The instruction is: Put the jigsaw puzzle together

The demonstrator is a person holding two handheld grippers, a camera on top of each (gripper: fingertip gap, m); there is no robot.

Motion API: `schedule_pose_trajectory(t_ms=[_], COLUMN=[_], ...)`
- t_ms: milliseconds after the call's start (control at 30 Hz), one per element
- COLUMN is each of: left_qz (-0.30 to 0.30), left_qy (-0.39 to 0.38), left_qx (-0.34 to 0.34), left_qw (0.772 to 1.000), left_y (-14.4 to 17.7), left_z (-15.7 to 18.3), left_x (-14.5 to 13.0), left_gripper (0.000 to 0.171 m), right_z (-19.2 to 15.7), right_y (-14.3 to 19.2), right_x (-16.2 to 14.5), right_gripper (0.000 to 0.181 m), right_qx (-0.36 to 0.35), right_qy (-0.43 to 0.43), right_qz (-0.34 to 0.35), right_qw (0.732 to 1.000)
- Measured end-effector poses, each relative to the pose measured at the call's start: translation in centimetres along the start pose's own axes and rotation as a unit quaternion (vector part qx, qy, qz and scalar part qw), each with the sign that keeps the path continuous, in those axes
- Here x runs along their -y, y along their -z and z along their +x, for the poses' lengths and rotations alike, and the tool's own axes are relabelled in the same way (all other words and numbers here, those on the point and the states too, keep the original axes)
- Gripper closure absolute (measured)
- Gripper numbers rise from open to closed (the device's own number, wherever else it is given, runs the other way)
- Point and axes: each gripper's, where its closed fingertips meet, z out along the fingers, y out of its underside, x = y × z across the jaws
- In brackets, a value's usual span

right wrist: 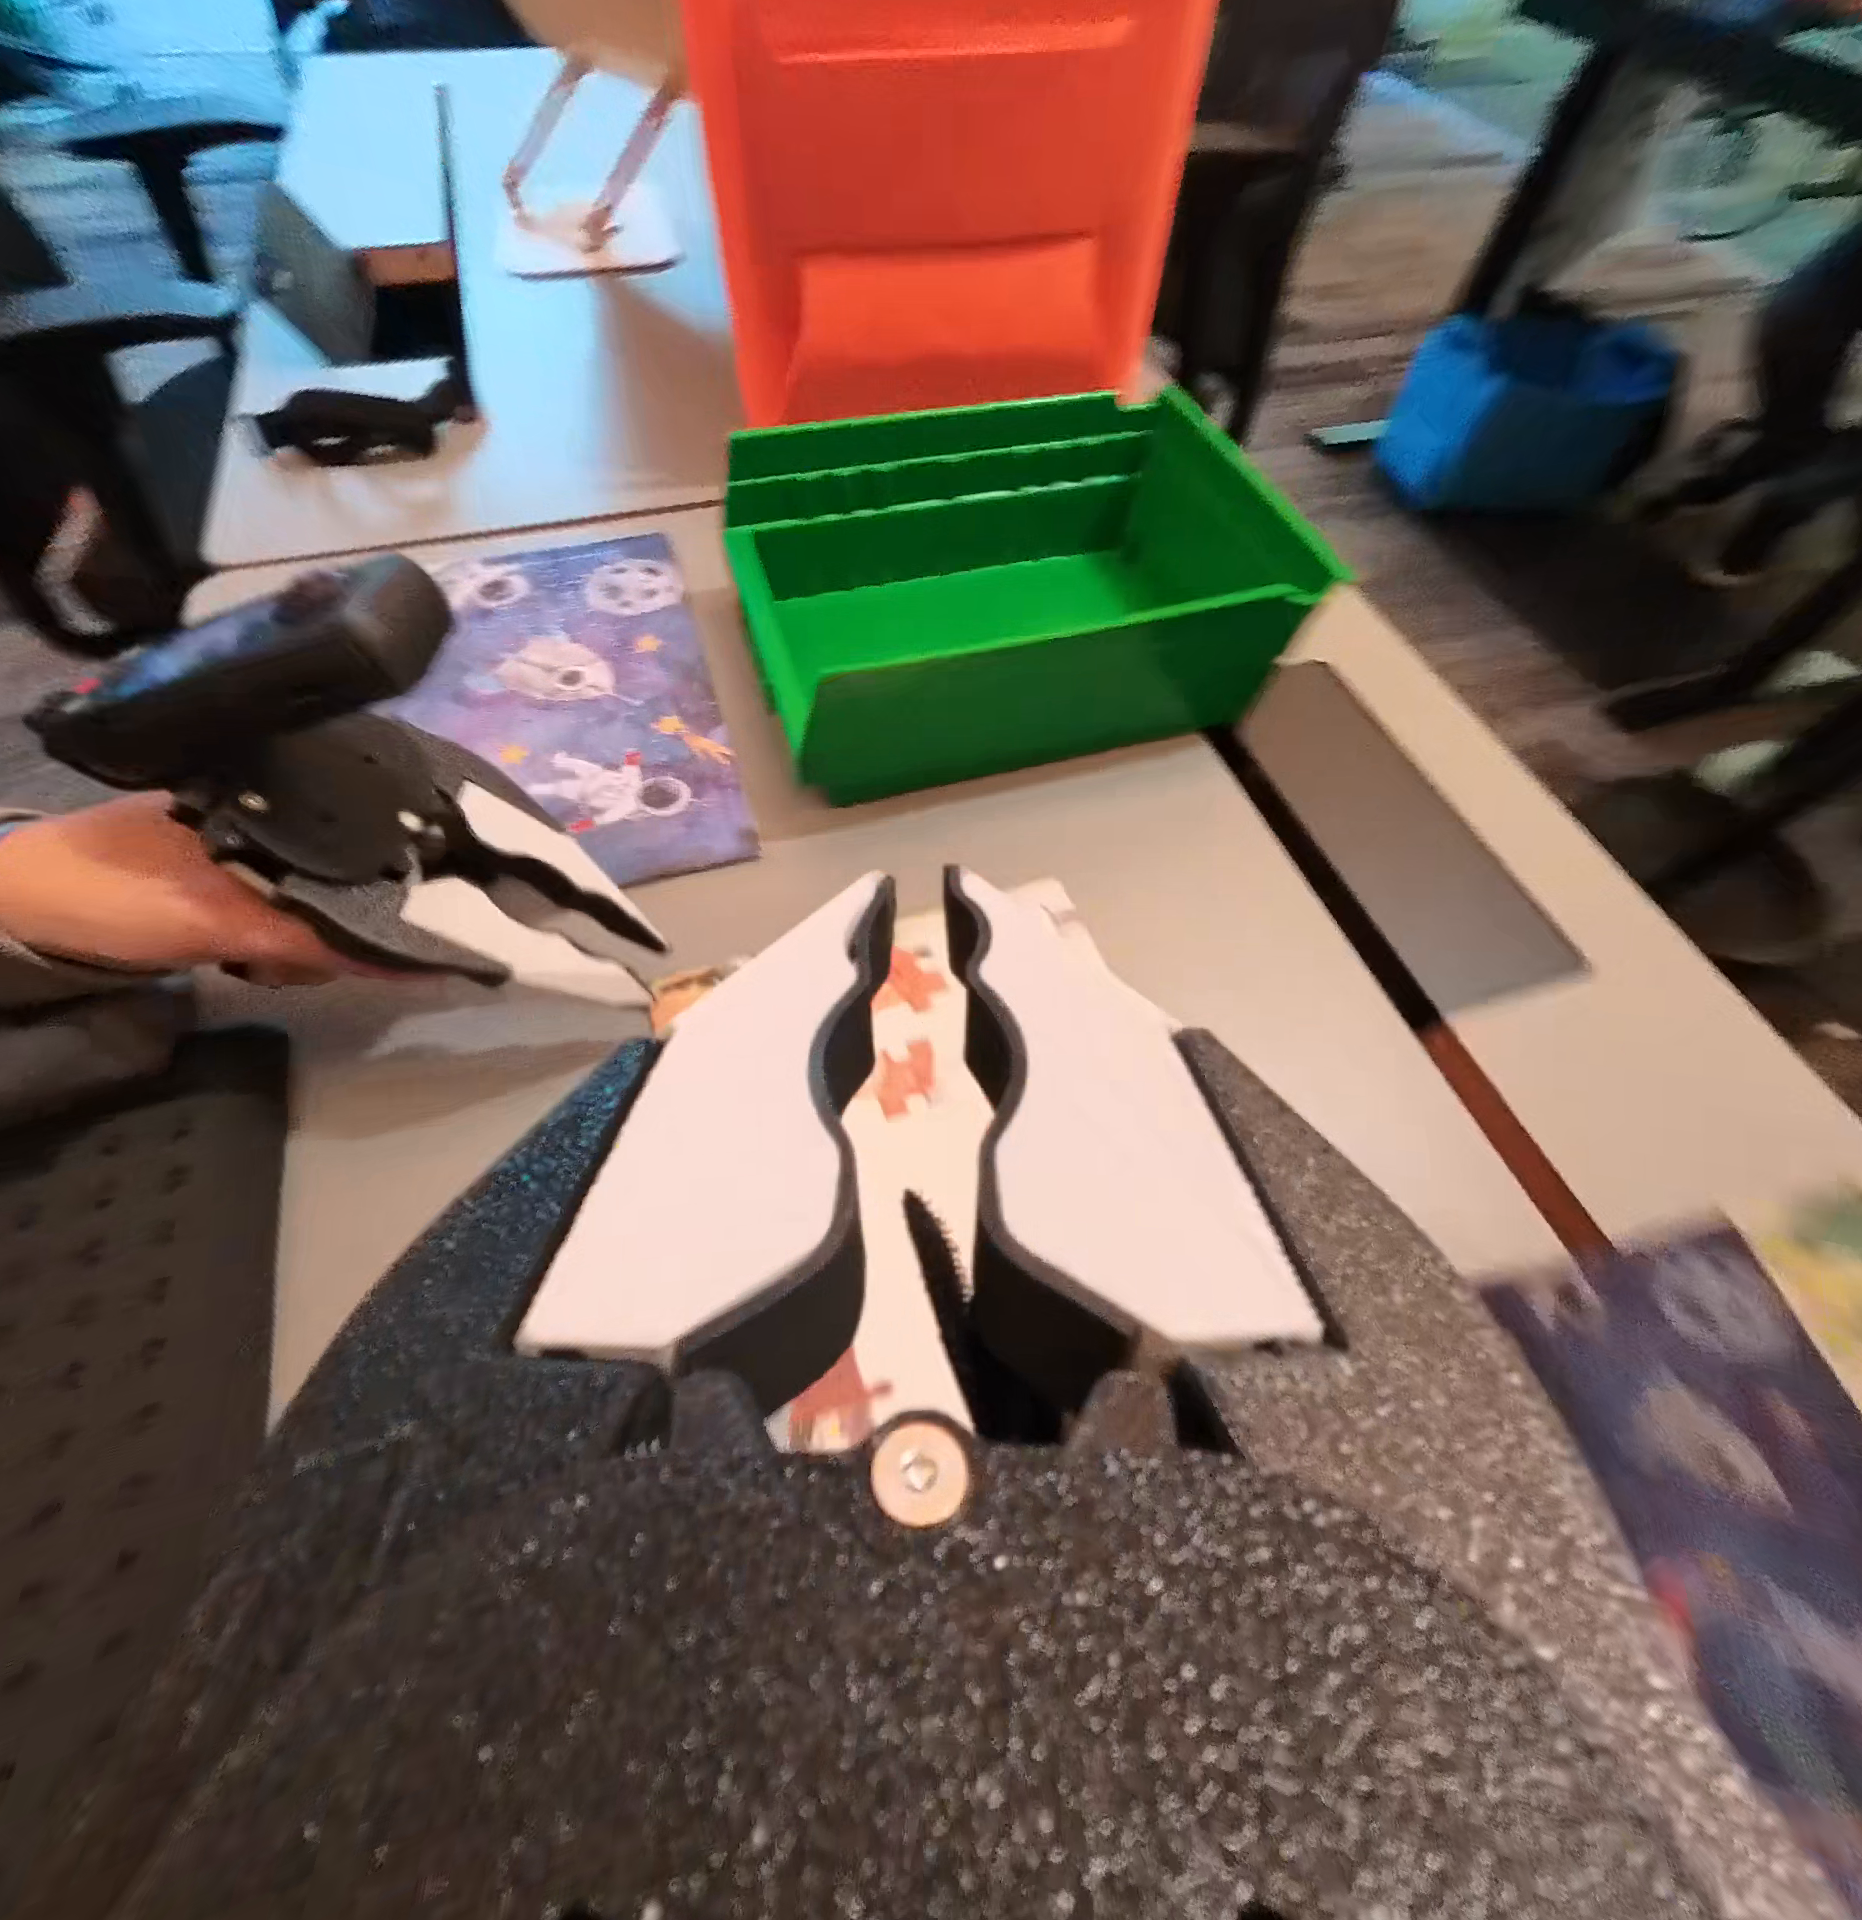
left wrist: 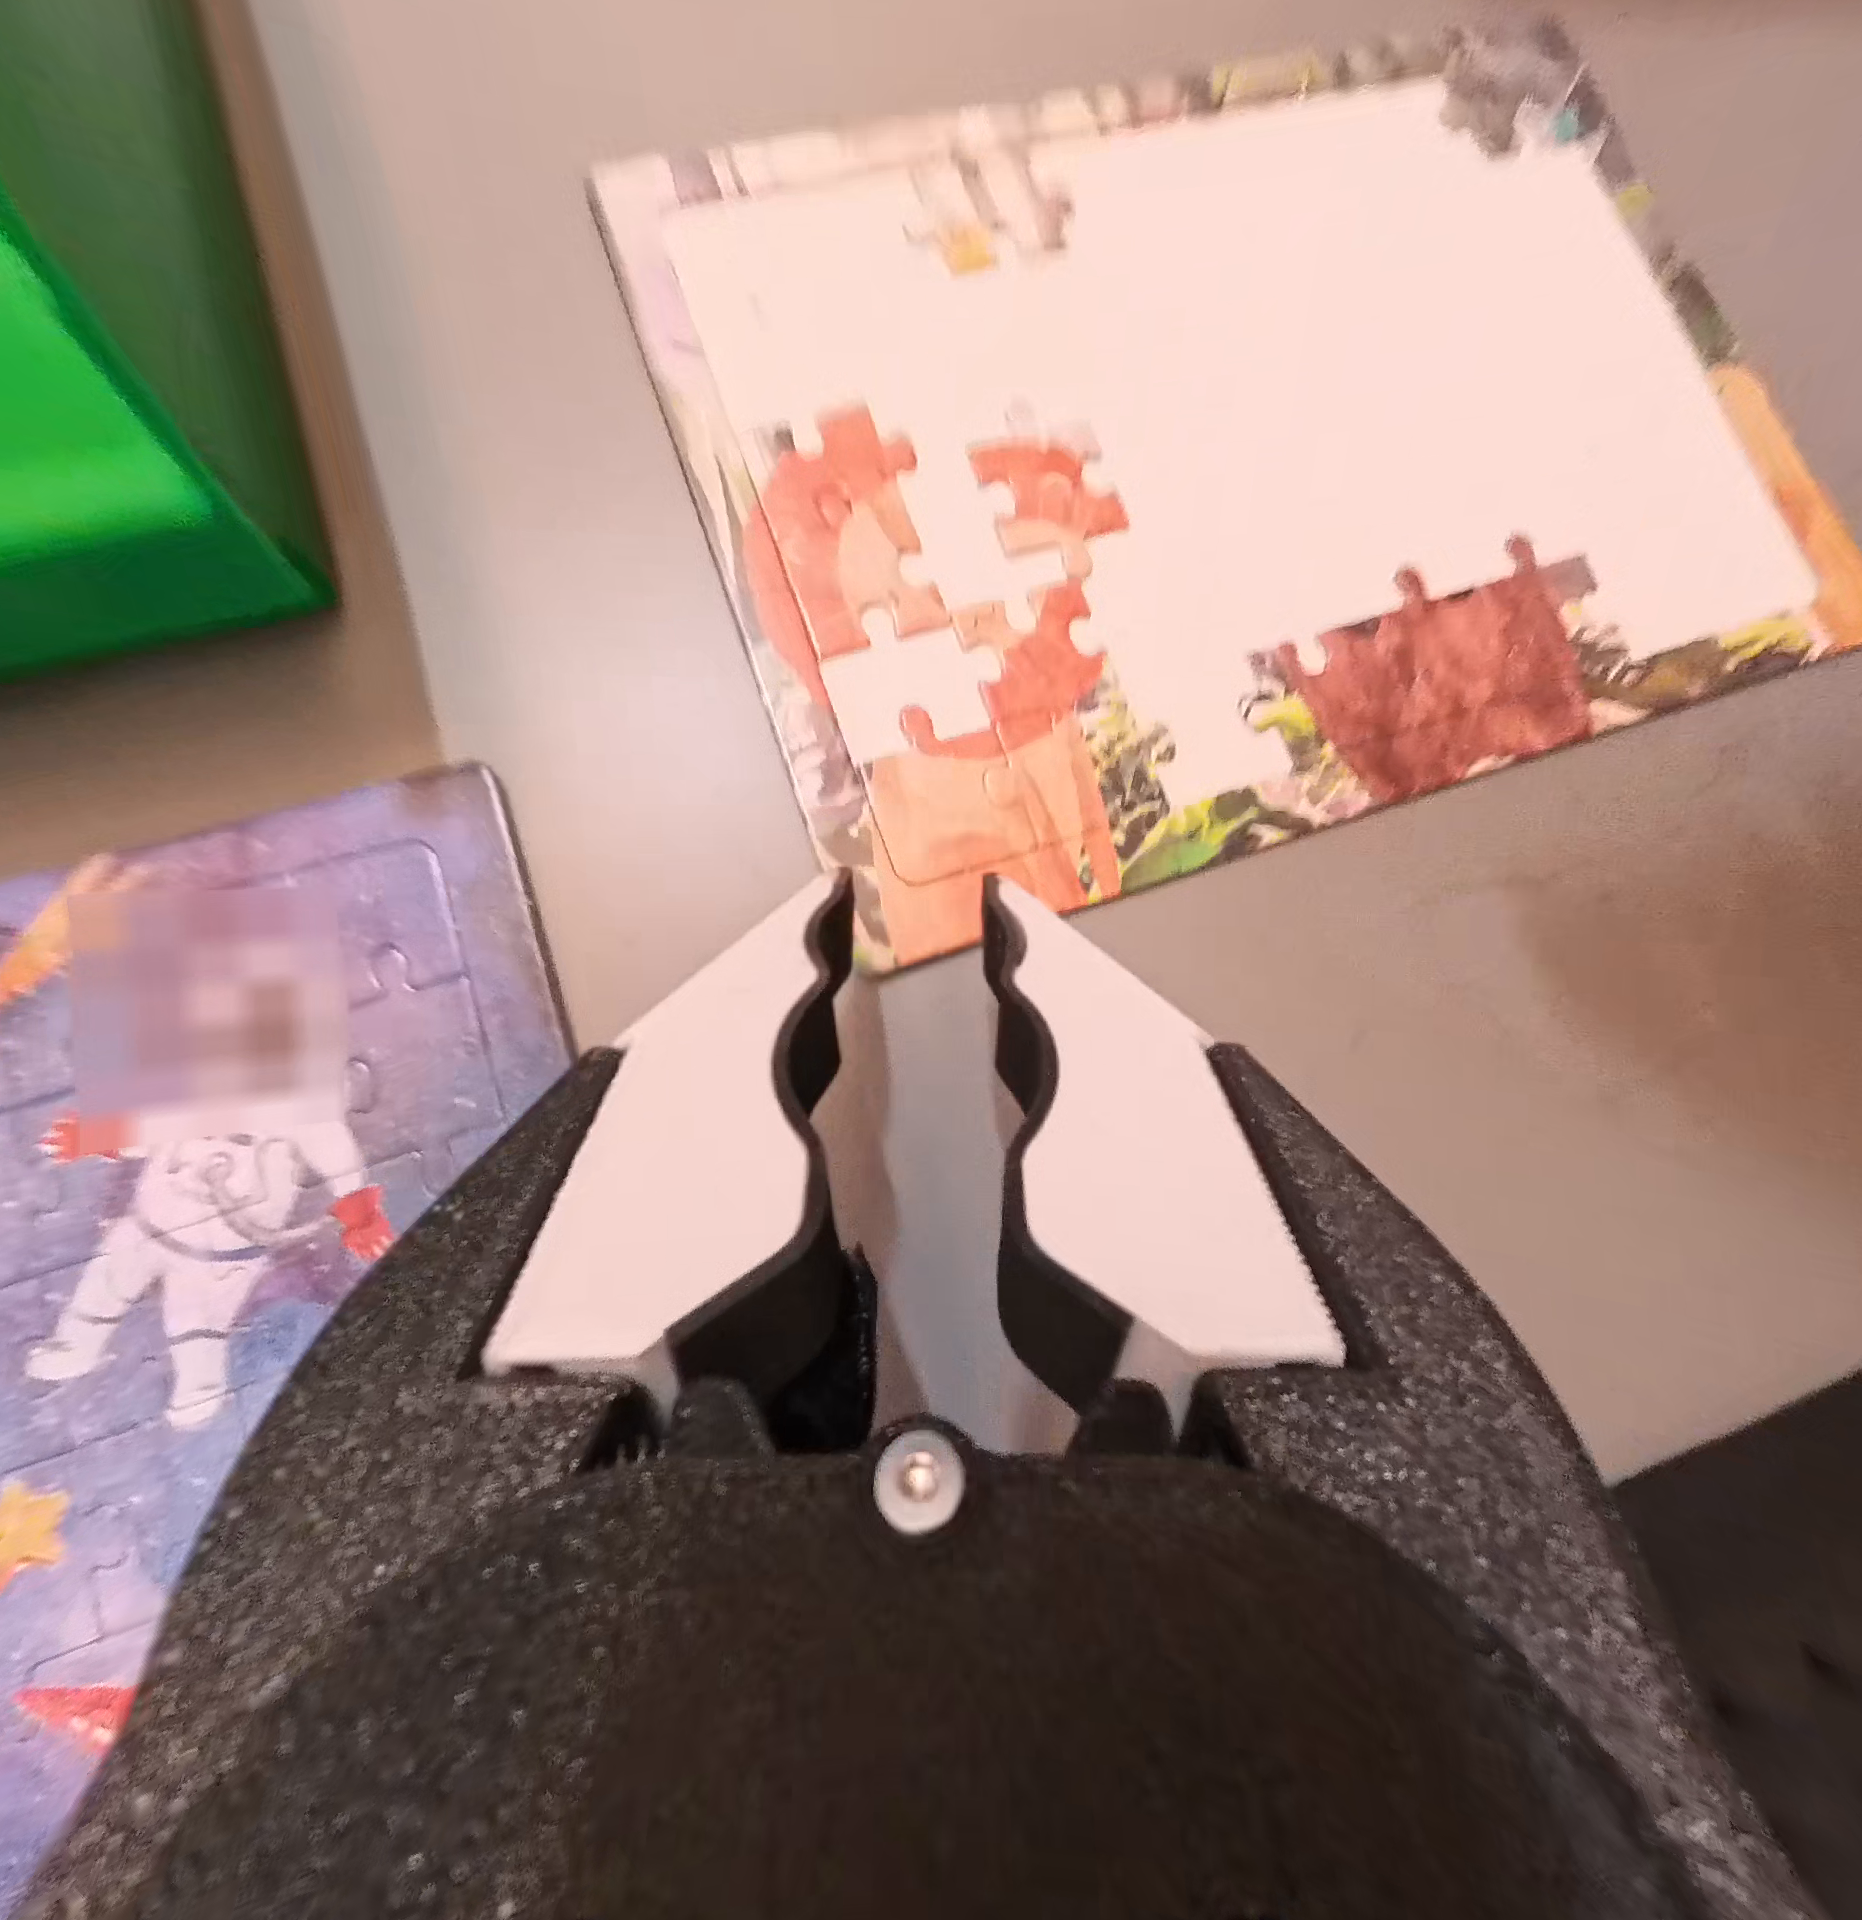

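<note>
The jigsaw board (left wrist: 1322,364) lies tilted on the grey table, its white middle mostly bare inside a printed border. Orange lion pieces (left wrist: 865,551) sit at its near left and brown pieces (left wrist: 1446,686) at its near right. My left gripper (left wrist: 919,888) is open and empty, with its tips just over the board's near corner. My right gripper (right wrist: 919,881) is narrowly open and empty above the board. Orange pieces (right wrist: 911,982) show between its fingers. The left gripper (right wrist: 636,940), held by a hand (right wrist: 106,894), also shows at the left of the right wrist view.
A finished space-themed puzzle (right wrist: 615,707) lies left of the board and also shows in the left wrist view (left wrist: 179,1247). A green bin (right wrist: 1010,665) stands behind, with an orange bin (right wrist: 948,208) beyond it. A dark blue printed sheet (right wrist: 1716,1455) lies at the right. A dark slot (right wrist: 1405,821) runs across the table. My hands' fingertips stand some 25 centimeters from each other.
</note>
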Motion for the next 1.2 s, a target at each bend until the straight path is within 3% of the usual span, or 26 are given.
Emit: schedule_pose_trajectory(t_ms=[100, 233, 400, 533, 700, 1000, 1200], left_qz=[0.070, 0.132, 0.154, 0.166, 0.184, 0.186, 0.194], left_qy=[-0.002, 0.024, -0.007, -0.067, -0.102, -0.066, -0.058], left_qx=[0.011, -0.016, -0.029, 0.012, 0.064, 0.051, 0.048], left_qw=[0.997, 0.991, 0.988, 0.984, 0.976, 0.979, 0.978], left_y=[1.6, 2.5, 1.4, 1.0, 0.7, 0.3, 0.5], left_z=[0.6, 3.8, 8.2, 9.4, 8.8, 7.8, 7.6], left_x=[2.3, 3.4, 3.2, 3.4, 3.8, 3.3, 3.5], left_gripper=[0.148, 0.148, 0.151, 0.151, 0.150, 0.149, 0.149], right_z=[0.8, 1.4, -1.8, -2.9, -3.3, -3.6, -3.0], right_y=[7.2, 15.9, 23.0, 28.3, 29.6, 28.4, 27.8], right_x=[-3.5, -13.8, -25.5, -30.6, -32.8, -33.9, -32.7], right_gripper=[0.171, 0.171, 0.167, 0.165, 0.157, 0.157, 0.157], right_qx=[-0.081, -0.202, -0.258, -0.320, -0.312, -0.324, -0.337], right_qy=[-0.023, -0.090, -0.226, -0.266, -0.319, -0.271, -0.240], right_qz=[-0.002, -0.062, -0.080, -0.055, -0.035, -0.107, -0.123], right_qw=[0.996, 0.973, 0.936, 0.908, 0.894, 0.900, 0.902])
